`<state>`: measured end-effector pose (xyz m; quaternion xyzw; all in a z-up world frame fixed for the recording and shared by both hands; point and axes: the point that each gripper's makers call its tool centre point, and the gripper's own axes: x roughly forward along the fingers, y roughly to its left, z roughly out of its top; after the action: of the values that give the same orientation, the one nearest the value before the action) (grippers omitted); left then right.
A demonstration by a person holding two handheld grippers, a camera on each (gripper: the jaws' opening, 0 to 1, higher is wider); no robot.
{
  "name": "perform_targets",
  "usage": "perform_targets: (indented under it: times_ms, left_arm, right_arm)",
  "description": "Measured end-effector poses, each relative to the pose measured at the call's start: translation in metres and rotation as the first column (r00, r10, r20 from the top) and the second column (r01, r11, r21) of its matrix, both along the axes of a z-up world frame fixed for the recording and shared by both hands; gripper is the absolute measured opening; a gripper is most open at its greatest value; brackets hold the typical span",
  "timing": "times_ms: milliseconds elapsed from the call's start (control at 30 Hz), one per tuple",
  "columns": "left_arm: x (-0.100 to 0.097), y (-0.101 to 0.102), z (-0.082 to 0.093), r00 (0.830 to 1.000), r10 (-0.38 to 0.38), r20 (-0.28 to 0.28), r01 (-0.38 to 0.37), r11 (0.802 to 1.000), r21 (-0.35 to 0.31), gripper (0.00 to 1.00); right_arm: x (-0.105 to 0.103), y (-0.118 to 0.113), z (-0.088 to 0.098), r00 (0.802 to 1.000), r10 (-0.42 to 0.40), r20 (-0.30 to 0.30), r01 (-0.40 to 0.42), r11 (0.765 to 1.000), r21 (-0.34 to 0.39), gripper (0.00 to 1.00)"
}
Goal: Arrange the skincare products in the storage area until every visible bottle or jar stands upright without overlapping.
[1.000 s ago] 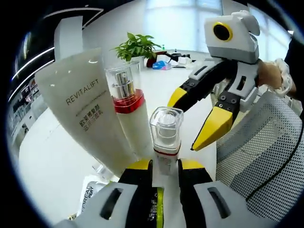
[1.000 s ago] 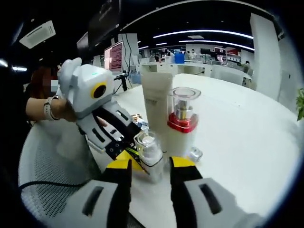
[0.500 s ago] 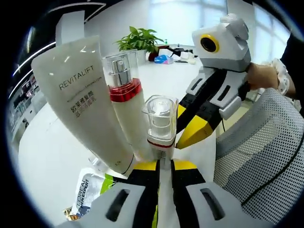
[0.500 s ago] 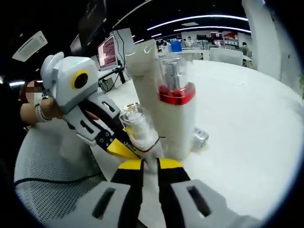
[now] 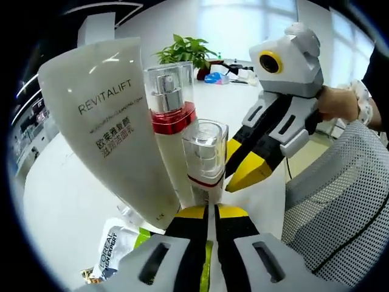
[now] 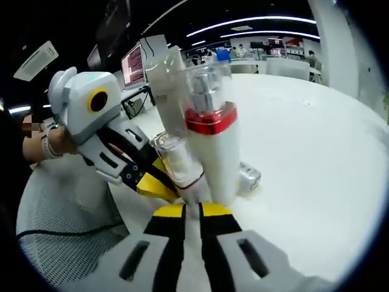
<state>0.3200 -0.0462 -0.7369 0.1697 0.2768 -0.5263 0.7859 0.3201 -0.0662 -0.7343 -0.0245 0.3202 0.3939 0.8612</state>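
Two grippers meet at one small pump bottle (image 5: 205,159): the left gripper (image 5: 207,214) has its yellow-tipped fingers (image 5: 189,213) drawn in to a narrow slit around the bottle's base, pinching it low down, and in the right gripper view the right gripper (image 6: 192,211) does much the same from the opposite side, fingers (image 6: 169,211) nearly together at the foot of that bottle (image 6: 181,166). My reading is that one is steadying while the other takes or sets it, so the bottle stays upright next to its neighbours; which of the two carries the load I cannot tell. The small bottle is white-bodied with a thin red band and a clear square cap. Just beside it, possibly touching, stands a taller pump bottle (image 5: 172,131), white with a broad red collar, silver pump and clear cap, upright. Behind that a big white tube (image 5: 112,125) printed REVITALIFT stands cap-down and leans slightly. A flat sachet (image 5: 115,249) lies on the white tabletop (image 5: 58,201) at the tube's foot, and in the right gripper view a small silvery piece (image 6: 249,177) rests near the tall bottle. A mesh chair back (image 5: 340,201) is close by; a potted plant (image 5: 185,53) sits well apart at the far end.
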Motion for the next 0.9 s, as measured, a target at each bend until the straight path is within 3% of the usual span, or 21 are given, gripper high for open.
perform_targets:
  times_ms: [433,700,900]
  left_arm:
    - [-0.002,0.005,0.004,1.000,-0.006,0.000,0.006,1.000,0.005,0.01]
    - [-0.003,0.022,0.016,1.000,0.016,0.022,-0.016,1.000,0.008,0.04]
    - [-0.003,0.039,0.025,0.998,0.042,0.035,-0.043,0.999,0.017,0.12]
  right_arm:
    - [-0.001,-0.002,0.001,1.000,-0.004,0.002,0.004,1.000,-0.025,0.11]
    - [-0.009,-0.003,0.004,1.000,-0.020,0.007,0.020,0.999,-0.045,0.14]
    - [-0.012,-0.006,0.010,0.999,-0.029,0.017,0.030,0.997,-0.065,0.15]
